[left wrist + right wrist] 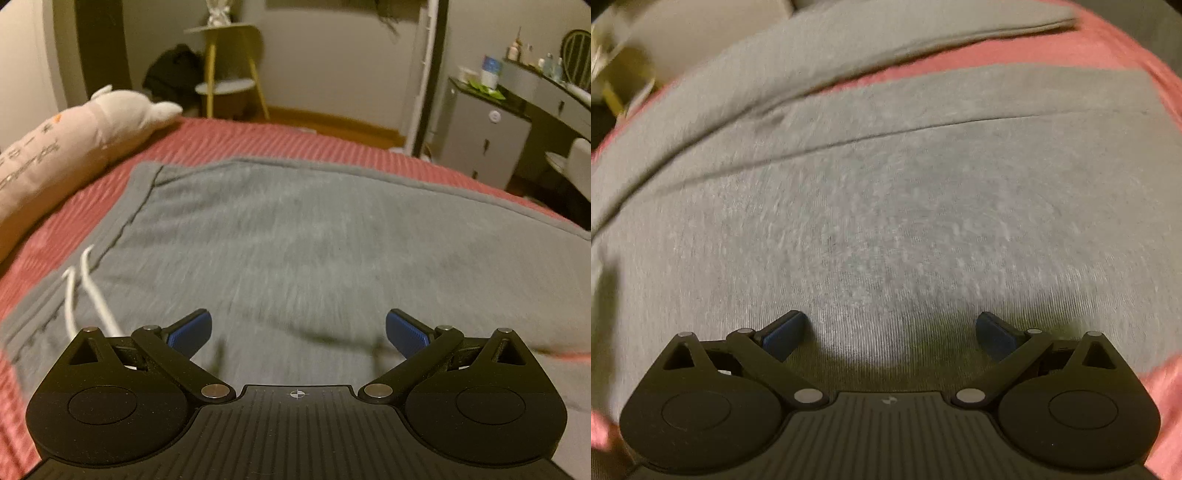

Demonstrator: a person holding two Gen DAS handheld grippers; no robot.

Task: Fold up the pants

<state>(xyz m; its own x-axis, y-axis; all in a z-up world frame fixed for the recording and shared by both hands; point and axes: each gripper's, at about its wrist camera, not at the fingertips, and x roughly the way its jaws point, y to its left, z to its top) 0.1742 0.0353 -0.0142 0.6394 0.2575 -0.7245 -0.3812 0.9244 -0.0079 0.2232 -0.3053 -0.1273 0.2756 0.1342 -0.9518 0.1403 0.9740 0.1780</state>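
Note:
Grey sweatpants lie flat on a red ribbed bedspread. Their waistband with white drawstrings is at the left of the left wrist view. My left gripper is open and empty, just above the cloth near the waist. In the right wrist view the pants fill the frame, with one leg lying apart at the top across a strip of bedspread. My right gripper is open and empty, very close above the cloth. Both views are blurred.
A long beige plush pillow lies on the bed's left side. Beyond the bed stand a yellow-legged side table, a dark bag, a grey cabinet and a desk with bottles.

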